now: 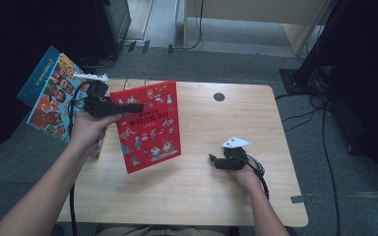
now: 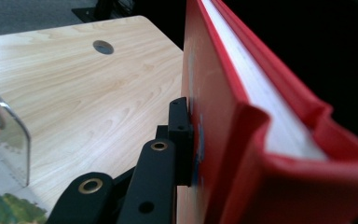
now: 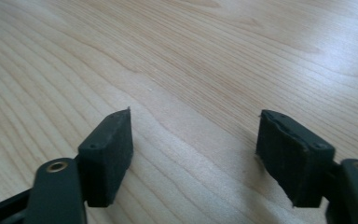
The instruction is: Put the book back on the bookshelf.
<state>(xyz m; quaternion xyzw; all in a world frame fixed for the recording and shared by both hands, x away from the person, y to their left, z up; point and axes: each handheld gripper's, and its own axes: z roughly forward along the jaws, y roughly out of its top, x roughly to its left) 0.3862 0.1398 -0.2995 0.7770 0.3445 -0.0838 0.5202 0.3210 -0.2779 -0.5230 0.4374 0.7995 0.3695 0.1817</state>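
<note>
L gripper (image 1: 134, 107) grips the red book (image 1: 150, 125) near its top left edge & holds it up off the table (image 1: 202, 187), tilted, cover toward the high cam. In the left gripper view a black jaw pad (image 2: 181, 140) presses flat on the glossy red cover; the book's white page block sits between two thick red boards w/ a folded, rounded lip at the near corner. So the L jaws are narrow, clamped on the book. Cover is hardback, printed w/ small cartoon figures and yellow lettering.

R gripper (image 1: 212, 160) rests low over the table, right of the book and well apart from it, w/ a grey three-cornered plate on top. Its jaws stand wide w/ nothing between them; in the right gripper view the two blocky black pads (image 3: 107, 156) are matte, rubbery, one chipped along its edge, bare wood showing in the gap.

Table is pale wood laminate w/ clear grain, rounded corners, a round dark grommet hole (image 1: 219, 97) near the far edge.

A second book (image 1: 49, 93), blue-edged w/ a busy cartoon cover, sits at the table's left, behind the L hand (image 1: 89, 129), hanging past the edge
</note>
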